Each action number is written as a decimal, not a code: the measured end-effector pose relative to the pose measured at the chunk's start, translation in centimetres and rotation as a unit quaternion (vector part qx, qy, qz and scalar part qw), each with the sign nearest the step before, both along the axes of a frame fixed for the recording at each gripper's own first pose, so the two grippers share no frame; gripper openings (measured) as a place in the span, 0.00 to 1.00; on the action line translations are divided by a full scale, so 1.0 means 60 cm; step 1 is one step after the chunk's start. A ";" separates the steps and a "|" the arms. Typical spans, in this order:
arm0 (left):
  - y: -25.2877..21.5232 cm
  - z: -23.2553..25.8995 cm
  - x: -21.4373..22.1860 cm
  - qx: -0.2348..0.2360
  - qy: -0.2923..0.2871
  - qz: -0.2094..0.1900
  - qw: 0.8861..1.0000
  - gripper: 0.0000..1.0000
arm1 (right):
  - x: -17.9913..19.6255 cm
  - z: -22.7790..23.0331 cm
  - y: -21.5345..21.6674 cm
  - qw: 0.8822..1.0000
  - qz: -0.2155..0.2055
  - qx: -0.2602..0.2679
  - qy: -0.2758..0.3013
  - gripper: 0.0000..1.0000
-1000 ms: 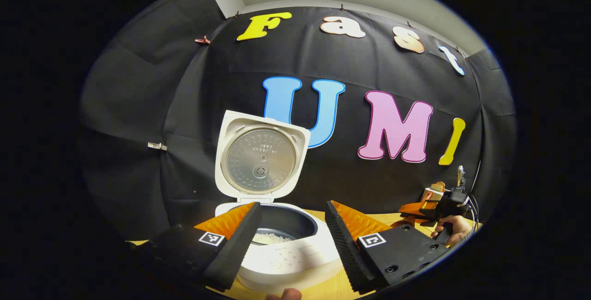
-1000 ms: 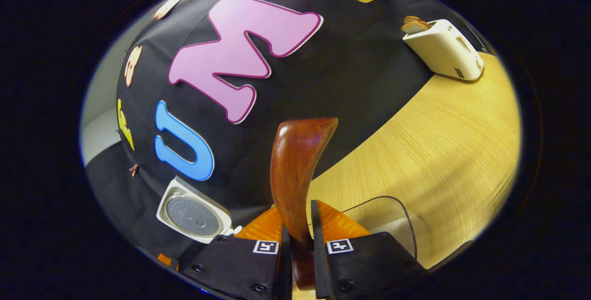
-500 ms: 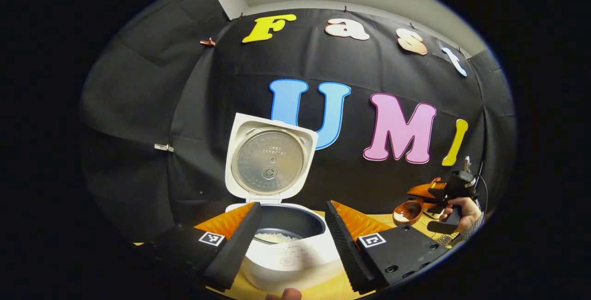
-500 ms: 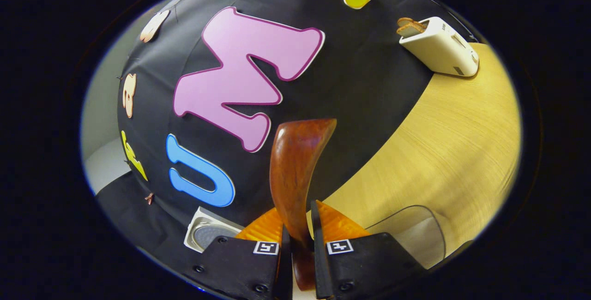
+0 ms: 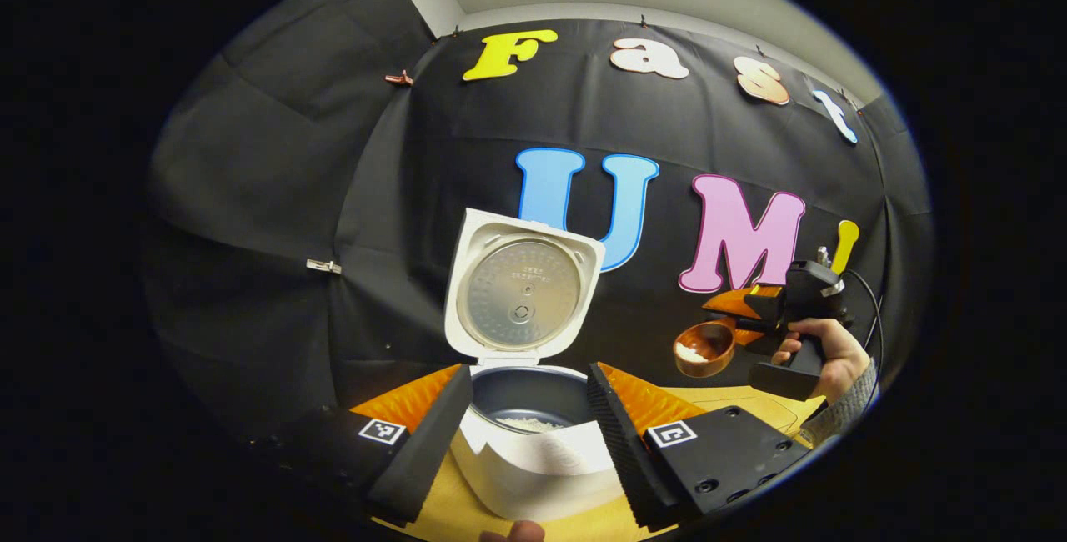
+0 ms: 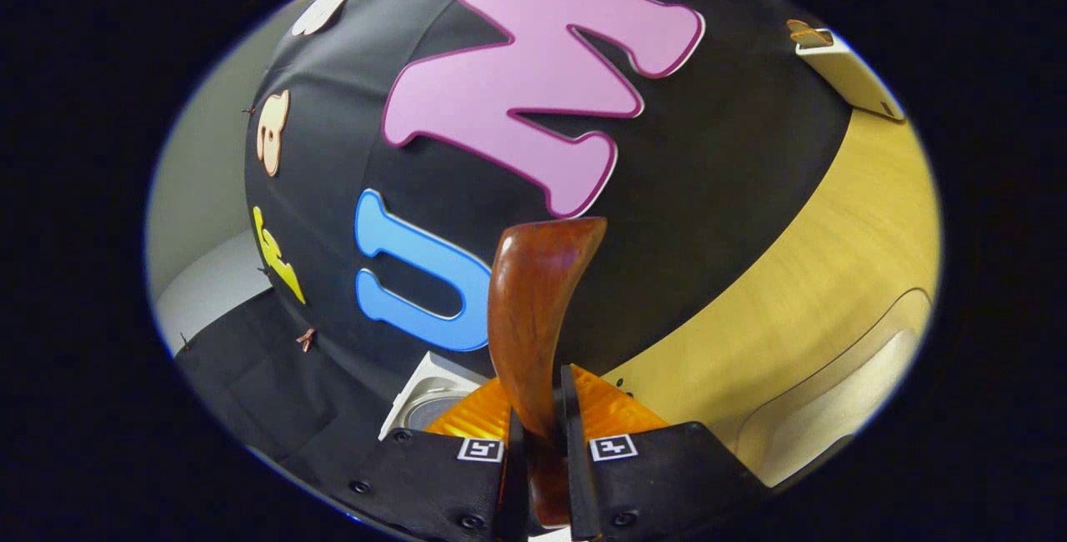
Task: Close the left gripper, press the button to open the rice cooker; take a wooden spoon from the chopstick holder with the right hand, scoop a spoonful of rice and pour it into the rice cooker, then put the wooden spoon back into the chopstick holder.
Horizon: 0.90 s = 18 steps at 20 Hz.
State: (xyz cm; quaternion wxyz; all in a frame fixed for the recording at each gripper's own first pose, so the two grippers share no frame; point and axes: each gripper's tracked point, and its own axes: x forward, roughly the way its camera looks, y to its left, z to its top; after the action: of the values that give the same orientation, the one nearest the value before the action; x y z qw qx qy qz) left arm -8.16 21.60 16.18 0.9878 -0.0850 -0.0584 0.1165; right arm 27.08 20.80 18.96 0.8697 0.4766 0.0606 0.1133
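The white rice cooker point(image 5: 533, 463) stands open, its lid point(image 5: 521, 292) upright and a little rice point(image 5: 529, 423) in the dark pot. My left gripper point(image 5: 521, 429) hangs open just in front of it, touching nothing. Farther right, a hand point(image 5: 821, 350) holds my right gripper point(image 5: 754, 313) above the table, with the wooden spoon's bowl point(image 5: 704, 348) carrying white rice, to the right of the cooker. In the right gripper view, my right gripper point(image 6: 538, 450) is shut on the wooden spoon's handle point(image 6: 533, 317), and a corner of the cooker lid point(image 6: 429, 388) shows low on the left.
The wooden table point(image 6: 800, 275) stretches to the right. A white toaster point(image 6: 850, 71) with a slice in it stands at the far edge by the wall. A clear container point(image 6: 842, 404) sits low on the right, near the spoon hand.
The right gripper has risen from the table and carried the rice-filled spoon up and toward the cooker. The left gripper has drawn back a little, still open.
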 end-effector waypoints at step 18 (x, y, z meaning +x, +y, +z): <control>0.109 -0.034 -0.049 -0.032 0.008 0.048 0.998 0.90 | 0.049 -0.020 0.243 0.963 0.051 -0.257 -0.063 0.22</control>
State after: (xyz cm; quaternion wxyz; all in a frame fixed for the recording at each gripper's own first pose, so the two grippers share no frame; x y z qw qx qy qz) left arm -11.12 28.14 14.14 0.9784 -0.1127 -0.0505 0.1660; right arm 30.04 35.40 17.76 0.9580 0.2254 0.0568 0.1678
